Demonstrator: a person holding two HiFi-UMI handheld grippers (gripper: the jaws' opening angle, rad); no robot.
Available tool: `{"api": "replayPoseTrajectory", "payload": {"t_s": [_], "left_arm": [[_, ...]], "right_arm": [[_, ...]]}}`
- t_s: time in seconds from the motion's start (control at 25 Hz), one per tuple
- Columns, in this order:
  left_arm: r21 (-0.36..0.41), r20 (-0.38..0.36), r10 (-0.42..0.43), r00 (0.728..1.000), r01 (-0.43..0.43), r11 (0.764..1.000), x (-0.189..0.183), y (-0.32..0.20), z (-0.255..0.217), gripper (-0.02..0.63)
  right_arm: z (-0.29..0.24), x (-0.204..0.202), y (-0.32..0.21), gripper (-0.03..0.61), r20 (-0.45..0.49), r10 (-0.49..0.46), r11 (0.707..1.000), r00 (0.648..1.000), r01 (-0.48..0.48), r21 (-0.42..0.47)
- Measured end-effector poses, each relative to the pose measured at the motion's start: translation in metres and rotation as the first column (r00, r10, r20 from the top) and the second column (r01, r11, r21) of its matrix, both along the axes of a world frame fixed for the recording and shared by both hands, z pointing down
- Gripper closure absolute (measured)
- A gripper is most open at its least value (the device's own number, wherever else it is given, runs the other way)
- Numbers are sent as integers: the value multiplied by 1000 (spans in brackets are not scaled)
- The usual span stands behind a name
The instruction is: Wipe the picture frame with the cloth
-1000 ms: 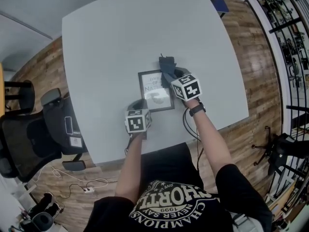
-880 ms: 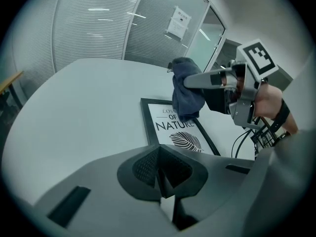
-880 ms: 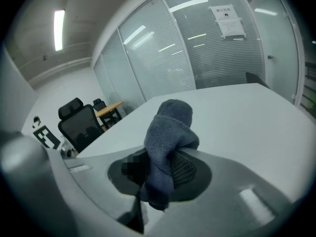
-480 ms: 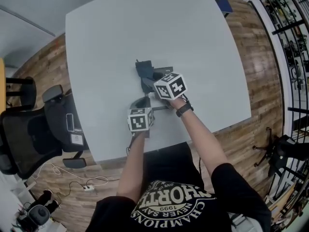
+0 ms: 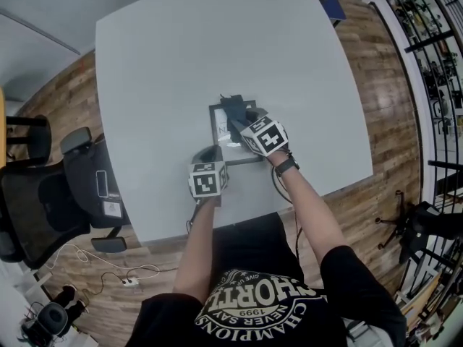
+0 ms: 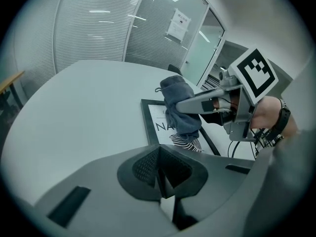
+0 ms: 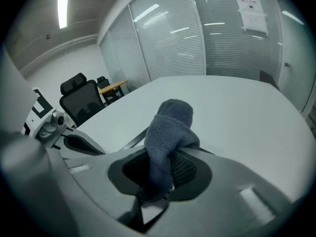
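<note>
A black picture frame [image 5: 221, 130] holding a white print lies flat near the front of the grey table [image 5: 181, 56]. My right gripper [image 5: 242, 121] is shut on a dark blue cloth [image 5: 234, 110], which hangs over the frame's far half. In the right gripper view the cloth [image 7: 168, 130] is bunched between the jaws of that gripper [image 7: 160, 181]. My left gripper [image 5: 210, 156] sits at the frame's near left corner. Its jaws [image 6: 160, 174] are shut with nothing between them. From there the frame [image 6: 165, 130] lies just ahead, with the cloth [image 6: 180, 107] resting on it.
A black office chair [image 5: 43, 194] stands left of the table, and cables lie on the wooden floor [image 5: 123, 280]. A blue object [image 5: 329, 2] sits at the table's far right corner. Black shelving [image 5: 434, 56] lines the right side.
The right gripper swept the cloth from the frame's far right corner leftward past its left edge, then back toward the middle. The left gripper has stayed in place.
</note>
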State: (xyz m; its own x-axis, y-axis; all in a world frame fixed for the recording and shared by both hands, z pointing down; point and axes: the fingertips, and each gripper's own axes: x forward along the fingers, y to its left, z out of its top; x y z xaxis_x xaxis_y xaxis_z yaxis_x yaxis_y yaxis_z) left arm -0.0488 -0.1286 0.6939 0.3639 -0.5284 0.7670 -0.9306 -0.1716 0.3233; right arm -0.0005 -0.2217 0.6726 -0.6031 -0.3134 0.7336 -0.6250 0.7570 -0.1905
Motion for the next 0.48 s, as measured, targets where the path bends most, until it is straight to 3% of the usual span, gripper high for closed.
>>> {"api": "replayPoseTrajectory", "payload": {"t_s": [0.28,0.48], "left_arm": [[3,0,4,1000,-4,1000,0,2,0,609],[-2,-9,-3,1000,3,1000,0,0,-1,609]], "right_arm": [[-4,52,-8,491,-42,85,996,995,-84,30],[-7,66,-8,491,-49,104,994,993,-102,38]]}}
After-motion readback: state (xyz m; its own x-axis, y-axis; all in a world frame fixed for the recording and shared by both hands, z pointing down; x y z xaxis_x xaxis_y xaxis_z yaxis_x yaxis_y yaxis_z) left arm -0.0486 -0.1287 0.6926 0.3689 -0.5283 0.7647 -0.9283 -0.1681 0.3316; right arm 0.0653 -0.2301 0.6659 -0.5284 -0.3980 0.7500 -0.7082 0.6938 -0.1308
